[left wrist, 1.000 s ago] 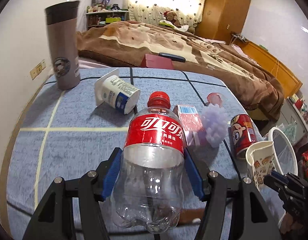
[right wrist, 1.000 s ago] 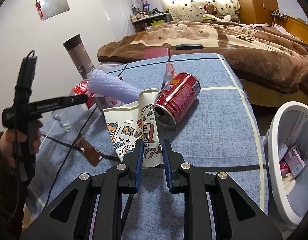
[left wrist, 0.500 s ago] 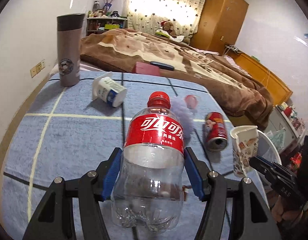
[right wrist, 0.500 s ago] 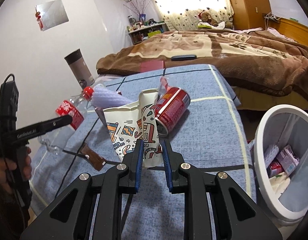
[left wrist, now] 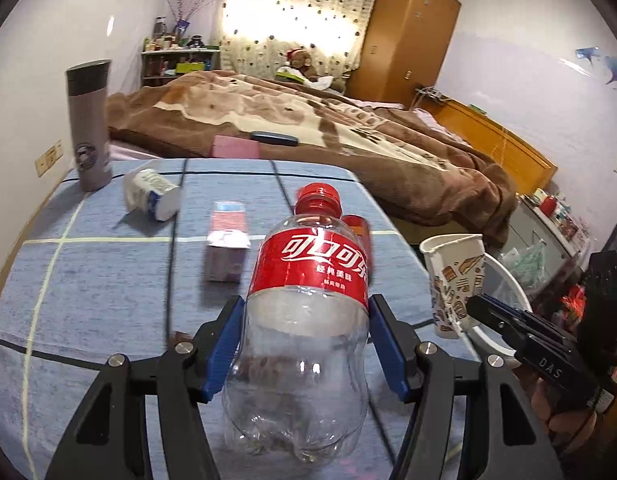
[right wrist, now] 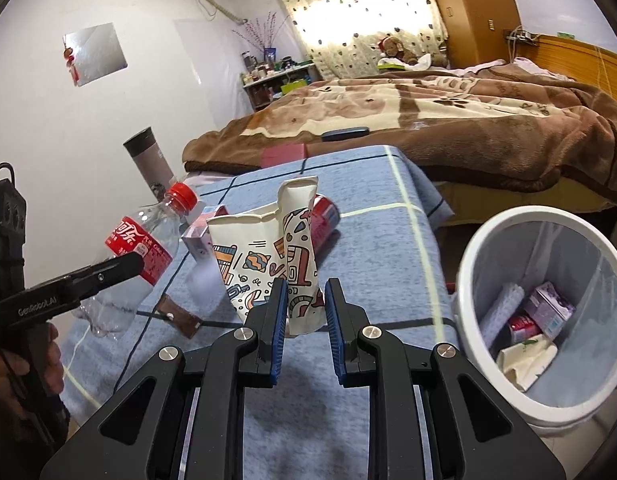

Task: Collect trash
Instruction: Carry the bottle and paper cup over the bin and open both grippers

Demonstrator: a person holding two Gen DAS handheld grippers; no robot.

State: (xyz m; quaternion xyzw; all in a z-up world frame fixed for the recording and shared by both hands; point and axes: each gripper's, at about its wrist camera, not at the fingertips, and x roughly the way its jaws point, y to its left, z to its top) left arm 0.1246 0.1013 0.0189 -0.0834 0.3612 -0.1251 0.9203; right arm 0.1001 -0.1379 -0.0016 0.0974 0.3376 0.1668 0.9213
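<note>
Bottle: the clear, empty plastic cola bottle with red label and red cap (left wrist: 308, 312) is held above the blue checked tablecloth (left wrist: 88, 280), off the surface, near the table's edge on the bin side.
Left gripper: the left gripper (left wrist: 304, 344) has its blue pads clamped on the bottle's waist just under the label, jaws spread wide around it.
Bottle handling: likely very light and thin-walled, so it should dent under squeeze; smooth plastic may slip, and the narrowed waist looks the safest place to hold (that is where the pads sit).
Cup: the crumpled white paper cup with cartoon print (right wrist: 268, 264) is lifted clear of the cloth, between the table and the bin.
Right gripper: the right gripper (right wrist: 304, 320) is pinched nearly together on the cup's flattened lower wall.
Cup handling: soft, weightless paper that has already collapsed; a pinch on the folded wall should keep it, though it may swing.
Bin: the round white wastebasket (right wrist: 468, 280) stands beside the table to the right, already holding cartons and wrappers.
Left on the table: a red drinks can (right wrist: 326, 216), a pink carton (left wrist: 228, 240), a white yoghurt pot on its side (left wrist: 152, 196), a brown wrapper (right wrist: 178, 316).
</note>
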